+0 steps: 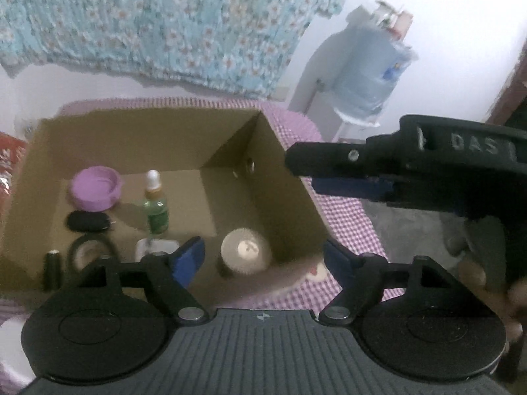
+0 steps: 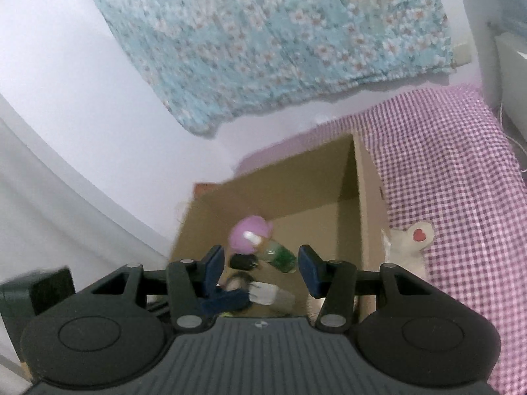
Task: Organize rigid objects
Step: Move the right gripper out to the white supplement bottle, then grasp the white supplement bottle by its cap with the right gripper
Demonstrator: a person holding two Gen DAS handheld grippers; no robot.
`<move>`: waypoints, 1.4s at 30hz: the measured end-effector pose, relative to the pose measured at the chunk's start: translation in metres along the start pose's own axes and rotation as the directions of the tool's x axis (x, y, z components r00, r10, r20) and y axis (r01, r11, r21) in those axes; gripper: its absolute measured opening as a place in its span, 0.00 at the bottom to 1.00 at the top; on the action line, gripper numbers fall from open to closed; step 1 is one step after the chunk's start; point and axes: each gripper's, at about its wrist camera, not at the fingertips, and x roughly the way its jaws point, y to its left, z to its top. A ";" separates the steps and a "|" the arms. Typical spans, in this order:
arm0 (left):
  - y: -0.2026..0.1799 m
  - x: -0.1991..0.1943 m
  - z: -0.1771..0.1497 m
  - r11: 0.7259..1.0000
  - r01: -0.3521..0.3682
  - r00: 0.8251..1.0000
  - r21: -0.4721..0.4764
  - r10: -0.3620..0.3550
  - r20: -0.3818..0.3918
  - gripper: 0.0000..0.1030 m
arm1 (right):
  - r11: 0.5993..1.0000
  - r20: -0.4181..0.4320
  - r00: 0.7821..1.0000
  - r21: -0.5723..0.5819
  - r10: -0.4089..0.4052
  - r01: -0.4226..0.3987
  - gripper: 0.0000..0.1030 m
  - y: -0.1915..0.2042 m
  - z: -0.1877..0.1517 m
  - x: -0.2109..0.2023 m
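Observation:
An open cardboard box (image 1: 230,138) stands on a pink checked cloth. Inside it I see a purple round dish (image 1: 95,188), a green dropper bottle (image 1: 154,207) standing upright, a black oval object (image 1: 88,221), a black ring (image 1: 90,250), a small black spool (image 1: 52,270), a white item (image 1: 156,247) and a beige round jar (image 1: 244,255). My left gripper (image 1: 263,260) is open and empty over the box's near side, above the jar. My right gripper (image 2: 262,265) is open and empty above the box; the box (image 2: 313,194), dish (image 2: 250,235) and bottle (image 2: 280,256) show below it.
The right gripper's body (image 1: 411,161) crosses the right of the left wrist view. A blue water jug (image 1: 372,69) stands by the wall. A floral cloth (image 1: 158,19) hangs behind. A white plush toy (image 2: 408,243) lies on the checked cloth (image 2: 444,164) right of the box.

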 end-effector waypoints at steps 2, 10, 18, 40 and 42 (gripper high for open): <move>0.003 -0.023 -0.010 1.000 -0.017 0.999 0.008 0.017 0.029 0.82 | 1.000 0.010 1.000 0.014 0.024 -0.024 0.52 0.006 -0.009 -0.009; 0.032 -0.078 -0.050 0.985 -0.169 0.982 -0.015 0.170 0.080 0.83 | 0.994 -0.081 0.992 0.052 0.097 -0.093 0.54 0.036 -0.048 0.004; 0.075 -0.093 -0.066 0.955 -0.236 0.962 -0.179 0.256 0.096 0.80 | 0.992 -0.230 0.965 0.045 0.124 -0.116 0.54 0.077 -0.076 0.064; 0.132 -0.051 -0.081 0.925 -0.286 0.956 -0.252 0.293 -0.011 0.55 | 0.998 -0.372 0.927 -0.029 0.038 -0.052 0.52 0.108 -0.099 0.155; 0.133 -0.052 -0.082 0.925 -0.287 0.955 -0.250 0.295 -0.004 0.54 | 0.998 -0.372 0.926 -0.017 0.057 -0.068 0.49 0.108 -0.100 0.157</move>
